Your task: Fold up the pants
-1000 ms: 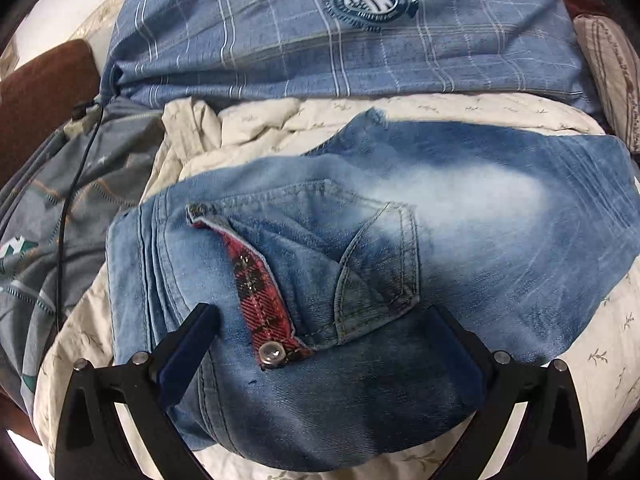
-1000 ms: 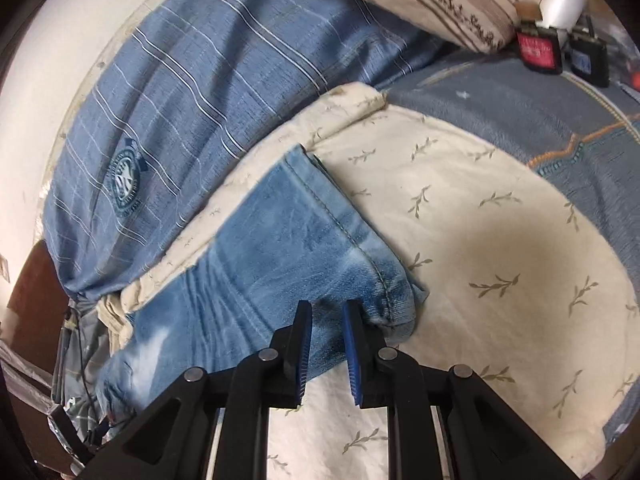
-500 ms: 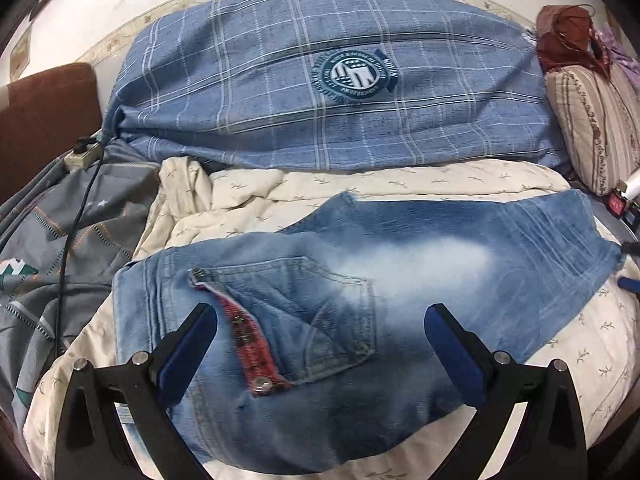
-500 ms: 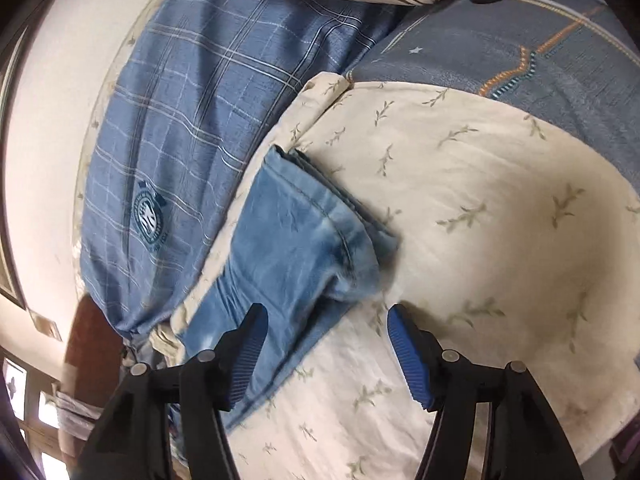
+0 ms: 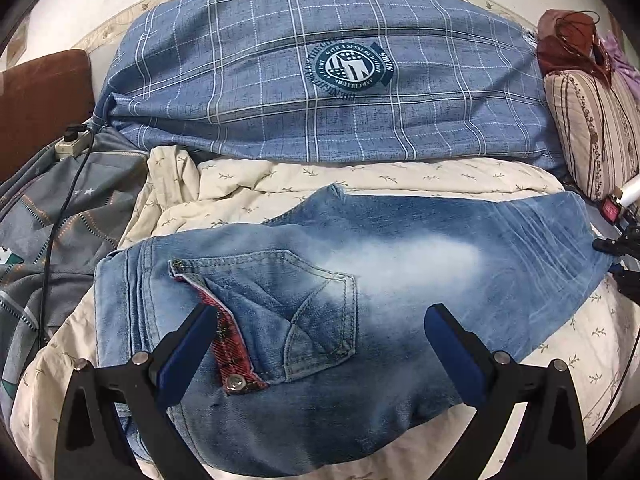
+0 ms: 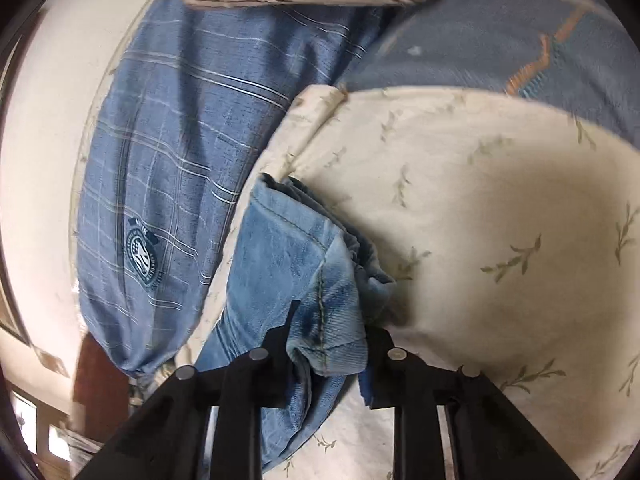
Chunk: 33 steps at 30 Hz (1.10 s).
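The bed (image 5: pixel 400 172), covered by a cream sheet with a leaf print, carries everything; a blue plaid pillow (image 5: pixel 320 72) lies along its far edge at 12 o'clock in the left wrist view, and a striped pillow (image 5: pixel 592 128) sits at 2 o'clock. The pants (image 5: pixel 360 272), pale washed denim and already doubled leg on leg, lie flat on the sheet with the long axis running from 9 o'clock to 3 o'clock in that view: waistband and back pocket (image 5: pixel 304 312) at the 9 o'clock end, hems at the 3 o'clock end. The left tongs (image 5: pixel 316 344) stand wide open above the seat, one finger to each side of the pocket, holding nothing; whether they touch the cloth cannot be told. The right tongs (image 6: pixel 326 344) are at the hem end, jaws partly open with the bunched hem corner (image 6: pixel 332 320) lying between them; a firm pinch is not shown. The coming move appears to turn on this: the hem end lies at the right tongs and must travel along the long axis toward the waistband at the left tongs, so the right hand is the nearer one for the carry. No containers are in view. A power strip (image 5: pixel 72 144) with its cable rests at 10 o'clock on a grey quilt (image 5: pixel 72 216).
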Tool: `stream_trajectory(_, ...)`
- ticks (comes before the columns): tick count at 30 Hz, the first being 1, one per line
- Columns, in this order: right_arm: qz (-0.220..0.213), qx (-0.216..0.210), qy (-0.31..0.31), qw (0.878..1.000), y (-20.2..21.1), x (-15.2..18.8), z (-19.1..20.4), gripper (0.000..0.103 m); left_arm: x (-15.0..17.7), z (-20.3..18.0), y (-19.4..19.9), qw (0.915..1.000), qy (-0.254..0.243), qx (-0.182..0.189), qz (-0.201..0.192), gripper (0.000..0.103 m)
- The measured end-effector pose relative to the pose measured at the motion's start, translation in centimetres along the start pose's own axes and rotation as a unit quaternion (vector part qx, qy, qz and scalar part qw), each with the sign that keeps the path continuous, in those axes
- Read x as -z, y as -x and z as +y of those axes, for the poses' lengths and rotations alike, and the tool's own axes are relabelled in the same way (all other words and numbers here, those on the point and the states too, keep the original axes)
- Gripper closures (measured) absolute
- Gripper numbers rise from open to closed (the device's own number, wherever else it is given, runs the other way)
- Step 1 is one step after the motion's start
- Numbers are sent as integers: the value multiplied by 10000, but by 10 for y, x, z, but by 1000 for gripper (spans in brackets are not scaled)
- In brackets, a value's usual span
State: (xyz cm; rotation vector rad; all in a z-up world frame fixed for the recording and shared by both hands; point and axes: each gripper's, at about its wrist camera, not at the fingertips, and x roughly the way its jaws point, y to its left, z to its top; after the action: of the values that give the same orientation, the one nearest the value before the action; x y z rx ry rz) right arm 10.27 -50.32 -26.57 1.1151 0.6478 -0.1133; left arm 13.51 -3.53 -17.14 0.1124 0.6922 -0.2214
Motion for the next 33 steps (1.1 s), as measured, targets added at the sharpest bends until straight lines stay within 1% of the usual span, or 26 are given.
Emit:
stream_trajectory(2,-293,142,508,9982,9,3,18,81,-1,2,-3,9999,51,-68,60,0)
stream_trajectory(4,-571,255,1136,9916,18,12,44,82,-3,5,-4,9999,104,-114,58,0)
stream_trajectory(5,-643,301,1369,9880,20,16,55,82,-5,7,-4,9998,109,-163,39,0)
stream_trajectory(7,-721,307,1735,9817,24,26,76,82,-5,7,-9,9991,17,-419,114,0)
stream_trajectory(9,-709,317,2054,9756,24,36,96,82,-4,9,-16,9986,18,-411,345,0)
stream_trajectory(10,-643,316,2292,9707,23,45,110,82,-2,12,-23,9975,60,-389,580,0)
stream_trajectory(12,-522,288,2593,9640,20,60,130,82,2,14,-31,9955,67,-400,855,0)
stream_trajectory(13,-423,248,2807,9585,18,72,144,82,2,15,-33,9949,58,-415,919,0)
stream_trajectory(15,-258,173,3083,9508,12,93,163,82,-2,20,-26,9961,166,-320,807,0)
stream_trajectory(17,-55,61,3251,9456,7,113,175,82,-5,27,-21,9966,345,-231,717,0)
stream_trajectory(20,297,91,3530,9351,-10,146,188,81,-7,45,-16,9947,734,-278,665,0)
stream_trajectory(21,423,129,3626,9309,-16,157,190,78,-7,51,-15,9940,842,-301,629,0)
stream_trajectory(23,724,227,3746,9241,-33,176,191,76,-7,64,-9,9918,1122,-334,510,0)
stream_trajectory(24,889,256,3783,9211,-41,185,191,71,-7,67,-8,9909,1204,-340,490,0)
stream_trajectory(26,1357,163,3863,9122,-58,204,192,51,-8,74,-8,9890,1362,-331,468,0)
stream_trajectory(27,1583,72,3900,9071,-63,213,191,38,-8,77,-9,9885,1402,-308,481,0)
stream_trajectory(29,1460,86,4296,8911,-59,230,196,34,-8,80,-10,9879,1439,-273,502,0)
stream_trajectory(30,1451,67,4564,8779,-53,237,200,32,-9,80,-11,9879,1441,-258,502,0)
stream_trajectory(32,1486,-77,4784,8654,-43,241,201,32,-9,80,-9,9883,1432,-246,462,0)
stream_trajectory(33,1493,-239,4846,8616,-34,238,200,32,-9,79,-8,9885,1423,-249,437,0)
